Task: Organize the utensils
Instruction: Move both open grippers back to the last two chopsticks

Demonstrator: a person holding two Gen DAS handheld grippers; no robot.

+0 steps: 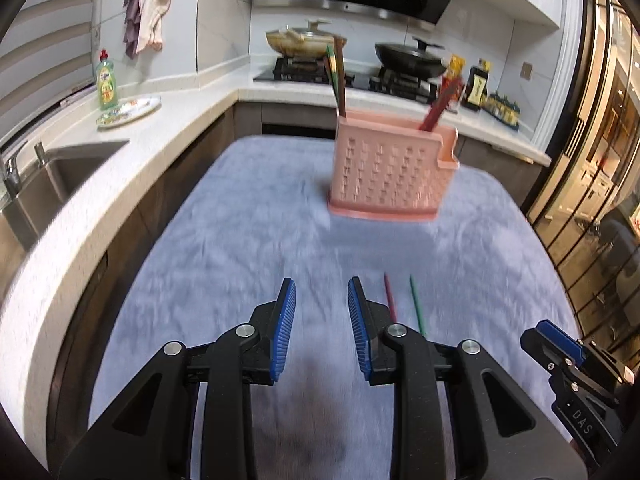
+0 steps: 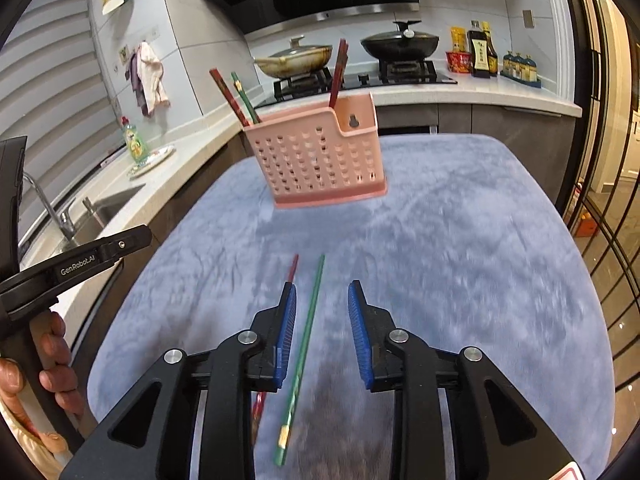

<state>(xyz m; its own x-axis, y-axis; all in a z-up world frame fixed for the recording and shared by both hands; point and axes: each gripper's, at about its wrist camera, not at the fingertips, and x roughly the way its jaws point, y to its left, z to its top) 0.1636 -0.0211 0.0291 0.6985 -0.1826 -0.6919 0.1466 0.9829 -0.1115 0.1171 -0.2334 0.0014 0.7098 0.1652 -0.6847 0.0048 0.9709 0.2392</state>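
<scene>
Chopsticks, green point(image 2: 306, 334), red point(image 2: 293, 268), loose on cloth point(image 2: 460, 260); pink perforated holder point(image 2: 320, 160)

Right gripper point(image 2: 322, 332) jaws parted, nothing pinched. Green chopstick point(image 2: 306, 356) flat on blue cloth-covered table point(image 2: 460, 260), running between pads. Red chopstick point(image 2: 291, 270) just beside it, partly hidden under left finger. Pink utensil holder point(image 2: 320, 160) near table's far edge, chopsticks standing inside.

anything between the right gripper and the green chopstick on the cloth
Nothing visible. The green chopstick lies bare on the blue cloth, already between the open right gripper jaws; a red chopstick lies just beside it.
</scene>
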